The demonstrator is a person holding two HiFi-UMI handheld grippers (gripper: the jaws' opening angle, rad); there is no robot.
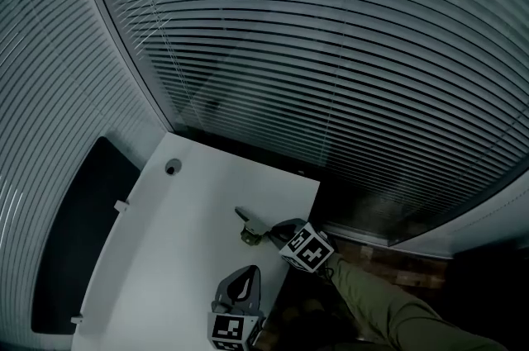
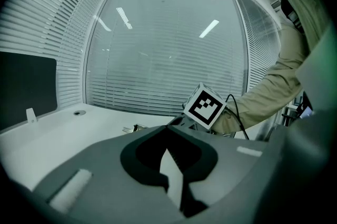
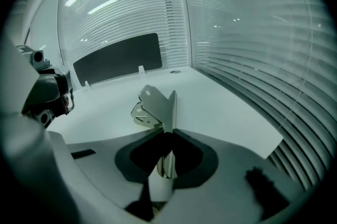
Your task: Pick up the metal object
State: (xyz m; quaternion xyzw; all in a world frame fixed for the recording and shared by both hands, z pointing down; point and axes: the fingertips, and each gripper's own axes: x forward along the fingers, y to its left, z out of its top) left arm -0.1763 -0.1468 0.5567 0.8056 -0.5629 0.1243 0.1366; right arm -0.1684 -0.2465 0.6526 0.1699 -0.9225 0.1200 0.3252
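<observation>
The metal object (image 1: 250, 227) is a bent, shiny bracket with holes, on the white table (image 1: 190, 209) close to its right edge. In the right gripper view the bracket (image 3: 155, 107) stands on edge, and its flat plate runs back between the jaw tips. My right gripper (image 3: 169, 133) is shut on that plate; from the head view it (image 1: 269, 233) reaches in from the right, its marker cube behind it. My left gripper (image 1: 248, 273) sits nearer the front of the table, jaws together with nothing in them, pointing toward the bracket (image 2: 132, 127).
A round grommet hole (image 1: 171, 168) lies at the table's far left corner. A dark panel (image 1: 83, 234) runs along the left side of the table. Window blinds (image 1: 331, 52) fill the background. The person's sleeve (image 1: 388, 304) comes in from the lower right.
</observation>
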